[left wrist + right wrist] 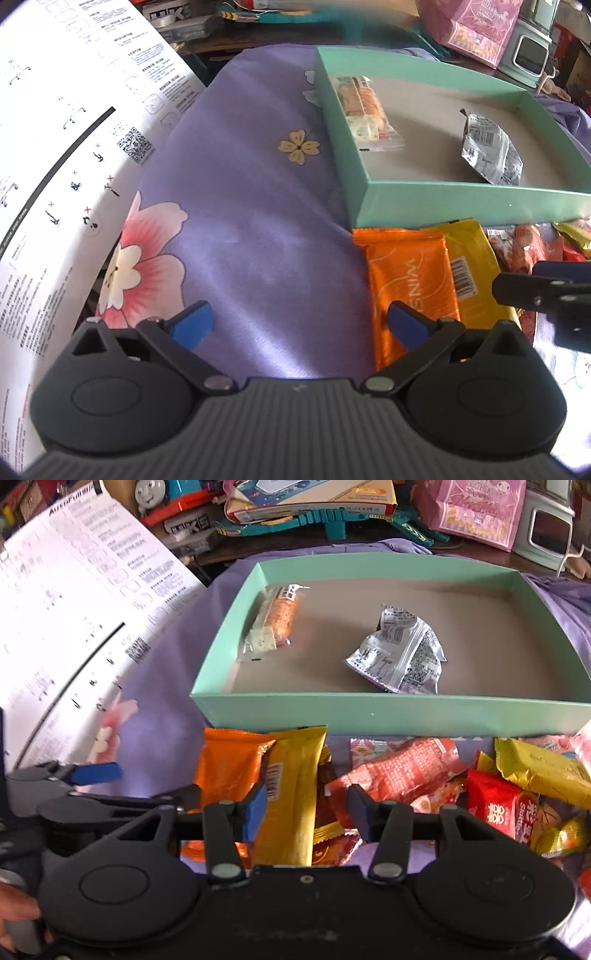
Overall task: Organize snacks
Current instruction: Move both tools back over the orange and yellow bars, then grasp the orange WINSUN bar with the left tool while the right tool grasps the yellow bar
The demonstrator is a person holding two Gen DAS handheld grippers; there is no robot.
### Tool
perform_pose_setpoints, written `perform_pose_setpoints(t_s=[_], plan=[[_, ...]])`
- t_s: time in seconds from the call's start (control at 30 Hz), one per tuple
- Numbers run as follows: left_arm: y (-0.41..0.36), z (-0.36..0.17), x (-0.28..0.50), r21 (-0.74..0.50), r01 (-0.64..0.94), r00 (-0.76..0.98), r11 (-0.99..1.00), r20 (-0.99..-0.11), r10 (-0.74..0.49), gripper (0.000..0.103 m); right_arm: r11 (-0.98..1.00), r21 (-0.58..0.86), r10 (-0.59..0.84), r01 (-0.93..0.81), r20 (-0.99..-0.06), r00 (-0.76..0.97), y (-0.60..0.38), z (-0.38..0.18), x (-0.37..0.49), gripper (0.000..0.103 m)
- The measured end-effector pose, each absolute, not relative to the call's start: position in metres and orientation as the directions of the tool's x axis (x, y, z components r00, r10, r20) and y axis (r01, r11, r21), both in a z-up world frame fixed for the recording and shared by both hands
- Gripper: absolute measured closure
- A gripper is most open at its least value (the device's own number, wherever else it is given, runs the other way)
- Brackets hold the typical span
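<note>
A mint green box [391, 716] [461, 201] lies on purple floral cloth. It holds a clear-wrapped orange snack [275, 622] [365, 110] at the left and a crumpled silver packet [400, 651] [491, 149]. In front of the box lies a pile of snacks: an orange packet [227, 768] [410, 280], a gold bar [291, 794] [472, 266], a red packet [399, 771] and others. My right gripper [306, 812] is open, its fingers on either side of the gold bar. My left gripper [299, 325] is open and empty over bare cloth, left of the orange packet.
A large white printed sheet [55, 166] [66, 620] rises at the left. Toys, boxes and a pink bag [476, 509] crowd the back. More wrapped snacks [535, 775] lie at the right front. My left gripper shows at the left edge of the right wrist view [96, 773].
</note>
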State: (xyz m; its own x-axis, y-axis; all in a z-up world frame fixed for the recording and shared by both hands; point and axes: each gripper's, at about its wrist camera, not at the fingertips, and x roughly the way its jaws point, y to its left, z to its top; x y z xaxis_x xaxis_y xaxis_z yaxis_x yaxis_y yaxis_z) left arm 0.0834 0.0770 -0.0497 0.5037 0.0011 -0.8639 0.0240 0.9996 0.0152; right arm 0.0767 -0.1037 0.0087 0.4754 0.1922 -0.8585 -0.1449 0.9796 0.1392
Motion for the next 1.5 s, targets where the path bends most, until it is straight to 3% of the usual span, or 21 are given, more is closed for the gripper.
perform_pose_setpoints(t_s=[0.4,0.7,0.87,1.3,1.37,1.4,1.43,1.5], plan=[[0.092,-0.052,0.085,0.017,0.005,0.498,1.000,-0.867,0.012,0.000,0.968,-0.004,0.121,-0.251,-0.868,0.482,-0.080,-0.009,0.067,0.051],[0.065,-0.037,0.081,-0.044,0.097,0.515,0.994,-0.853,-0.088,0.000,0.988,0.078,0.134,-0.134,-0.863,0.488,-0.128,-0.004,0.065,0.052],[0.039,-0.041,0.083,-0.019,0.136,0.522,0.991,-0.848,-0.088,0.000,0.989,0.128,0.149,-0.077,-0.859,0.489,-0.144,-0.005,0.067,0.052],[0.031,-0.056,0.080,-0.036,0.201,0.469,0.979,-0.874,-0.129,0.002,0.984,0.152,0.175,-0.088,-0.846,0.503,-0.138,0.010,0.072,0.052],[0.031,-0.058,0.084,-0.014,0.188,0.480,0.982,-0.871,-0.104,0.016,0.983,0.151,0.181,-0.101,-0.847,0.500,-0.133,0.012,0.073,0.052],[0.034,-0.059,0.088,-0.020,0.170,0.473,0.985,-0.875,-0.100,0.036,0.983,0.153,0.185,-0.104,-0.850,0.494,-0.130,0.011,0.073,0.052],[0.039,-0.059,0.091,-0.022,0.149,0.477,0.989,-0.874,-0.092,0.048,0.982,0.159,0.190,-0.105,-0.853,0.485,-0.128,0.011,0.075,0.052],[0.048,-0.056,0.094,-0.024,0.131,0.481,0.991,-0.873,-0.085,0.050,0.979,0.169,0.205,-0.118,-0.859,0.470,-0.122,0.009,0.076,0.052]])
